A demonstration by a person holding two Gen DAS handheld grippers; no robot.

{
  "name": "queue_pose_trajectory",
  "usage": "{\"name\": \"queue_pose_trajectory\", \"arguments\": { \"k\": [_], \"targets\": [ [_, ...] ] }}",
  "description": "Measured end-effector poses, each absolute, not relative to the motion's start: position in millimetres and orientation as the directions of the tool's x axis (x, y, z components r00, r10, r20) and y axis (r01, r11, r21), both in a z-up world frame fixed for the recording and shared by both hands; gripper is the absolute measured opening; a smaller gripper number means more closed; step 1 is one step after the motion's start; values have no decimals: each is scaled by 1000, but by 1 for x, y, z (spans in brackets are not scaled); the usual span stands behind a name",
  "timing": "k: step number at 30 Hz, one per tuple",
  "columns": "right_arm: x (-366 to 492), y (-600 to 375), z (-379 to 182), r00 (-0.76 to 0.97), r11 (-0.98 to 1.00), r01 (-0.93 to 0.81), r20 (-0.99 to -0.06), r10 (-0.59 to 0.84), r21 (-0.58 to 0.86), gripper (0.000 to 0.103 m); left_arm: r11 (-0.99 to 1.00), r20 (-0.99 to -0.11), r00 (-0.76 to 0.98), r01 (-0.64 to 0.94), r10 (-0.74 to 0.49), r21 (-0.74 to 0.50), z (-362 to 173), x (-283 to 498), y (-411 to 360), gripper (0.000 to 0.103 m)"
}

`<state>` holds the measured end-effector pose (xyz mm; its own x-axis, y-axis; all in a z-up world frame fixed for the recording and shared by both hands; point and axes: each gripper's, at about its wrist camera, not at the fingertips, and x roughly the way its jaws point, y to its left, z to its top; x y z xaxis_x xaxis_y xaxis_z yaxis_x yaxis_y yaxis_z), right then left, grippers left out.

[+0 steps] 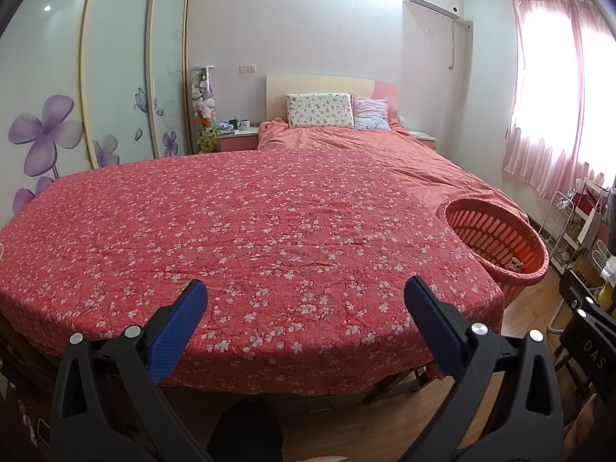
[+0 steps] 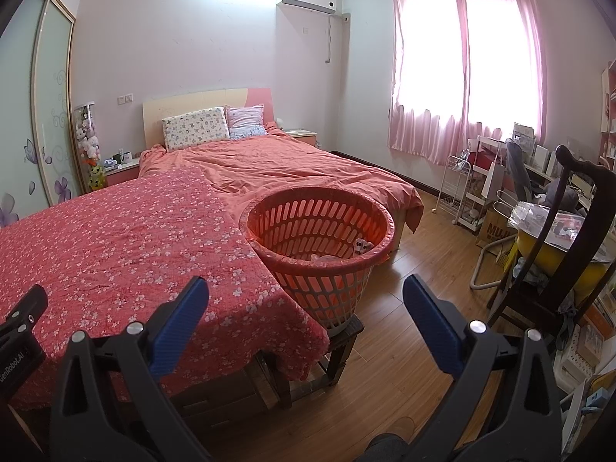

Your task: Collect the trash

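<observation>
Trash [image 2: 362,247] in basket [image 2: 319,227] | ahead of right hand-held gripper [image 2: 306,290] | jaws apart

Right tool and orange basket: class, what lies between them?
In the right wrist view, only the corner of the floral cloth and bare wooden floor lie between the open right tool and the orange basket.

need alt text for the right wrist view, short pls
An open right tool points at an orange slatted basket holding a few scraps, standing on a dark stool at the corner of a red floral cloth. Behind lie a bed, pink curtains and a cluttered chair.
</observation>
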<state>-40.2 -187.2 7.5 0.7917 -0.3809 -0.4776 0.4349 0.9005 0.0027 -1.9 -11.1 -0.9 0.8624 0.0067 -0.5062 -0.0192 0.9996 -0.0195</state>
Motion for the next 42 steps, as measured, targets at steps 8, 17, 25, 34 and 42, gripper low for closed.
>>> {"name": "queue_pose_trajectory", "arguments": {
  "k": [8,17,25,34,42],
  "targets": [
    [-40,-188,8,791,900,435,-478,-381,4,99,1000,-507,862,-19,7,-19,-1,-2,-10,101],
    [-40,-188,7,790,900,437,-480,-381,5,99,1000,-507,862,-17,5,-18,-2,-2,-10,101],
    [-41,-188,6,790,899,437,-481,-381,6,99,1000,-509,861,-15,4,-18,-2,-3,-9,101],
    [-41,-188,7,790,900,436,-482,-380,6,99,1000,-510,860,-16,5,-16,-4,-3,-9,101],
    [-41,-187,5,790,900,435,-482,-378,6,99,1000,-511,860,-16,7,-13,-4,-2,-7,101]
  ]
}}
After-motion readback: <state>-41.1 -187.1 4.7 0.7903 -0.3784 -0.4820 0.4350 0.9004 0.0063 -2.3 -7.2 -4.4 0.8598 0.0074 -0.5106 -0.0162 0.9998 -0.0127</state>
